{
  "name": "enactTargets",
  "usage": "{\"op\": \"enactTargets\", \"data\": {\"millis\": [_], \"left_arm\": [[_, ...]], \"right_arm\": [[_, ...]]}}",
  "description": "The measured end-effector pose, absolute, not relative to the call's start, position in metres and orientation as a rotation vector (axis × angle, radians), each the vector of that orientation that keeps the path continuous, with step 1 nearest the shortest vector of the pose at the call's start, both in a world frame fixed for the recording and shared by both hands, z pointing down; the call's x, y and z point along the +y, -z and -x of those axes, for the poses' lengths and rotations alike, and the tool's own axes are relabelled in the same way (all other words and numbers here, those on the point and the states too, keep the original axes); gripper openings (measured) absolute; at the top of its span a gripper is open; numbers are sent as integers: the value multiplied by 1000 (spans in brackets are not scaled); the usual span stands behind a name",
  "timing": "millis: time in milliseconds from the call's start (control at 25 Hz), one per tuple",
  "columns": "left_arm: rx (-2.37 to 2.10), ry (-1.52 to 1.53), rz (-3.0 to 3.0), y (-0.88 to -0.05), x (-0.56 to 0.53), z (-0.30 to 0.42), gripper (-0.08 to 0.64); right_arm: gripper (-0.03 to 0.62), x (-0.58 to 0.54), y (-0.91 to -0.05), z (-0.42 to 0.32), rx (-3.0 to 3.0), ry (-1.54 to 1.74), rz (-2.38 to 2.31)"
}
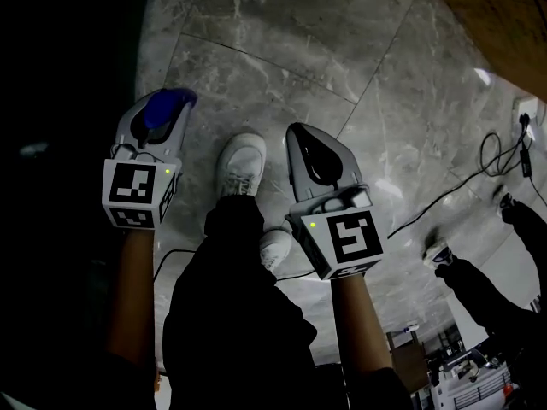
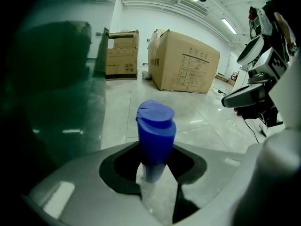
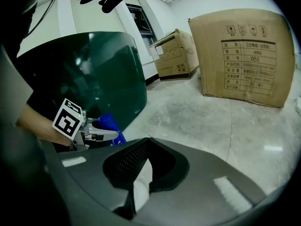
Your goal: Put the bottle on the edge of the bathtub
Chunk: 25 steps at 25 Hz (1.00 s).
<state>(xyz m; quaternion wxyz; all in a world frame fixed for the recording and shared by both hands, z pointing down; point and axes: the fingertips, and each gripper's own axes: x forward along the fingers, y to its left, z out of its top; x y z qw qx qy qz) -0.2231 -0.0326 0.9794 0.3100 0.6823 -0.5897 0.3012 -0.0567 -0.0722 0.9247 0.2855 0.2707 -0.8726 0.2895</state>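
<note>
A blue bottle (image 1: 162, 109) is clamped in my left gripper (image 1: 169, 102), held above the grey marble floor. In the left gripper view its blue flip cap (image 2: 156, 126) stands up between the jaws of the left gripper (image 2: 155, 175). The dark green bathtub (image 2: 51, 79) rises close on the left, and its curved wall (image 3: 94, 69) fills the left of the right gripper view. My right gripper (image 1: 301, 135) hangs beside the left one, shut with nothing in it (image 3: 141, 173). From there the left gripper (image 3: 101, 133) and the bottle (image 3: 109, 122) show in front of the tub.
Large cardboard boxes (image 2: 186, 62) (image 2: 121, 48) stand on the floor beyond the tub. My white shoe (image 1: 239, 165) is between the grippers. A black cable (image 1: 479, 173) runs to a wall socket (image 1: 526, 114). Another person's feet (image 1: 440, 253) are at the right.
</note>
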Motion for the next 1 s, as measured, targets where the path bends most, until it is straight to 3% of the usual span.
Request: {"op": "enactTargets", "data": {"millis": [1000], "left_arm": [[-1569, -792, -1845, -981, -24, 212, 160]], "right_arm": [[21, -51, -930, 45, -2299, -785, -713]]}}
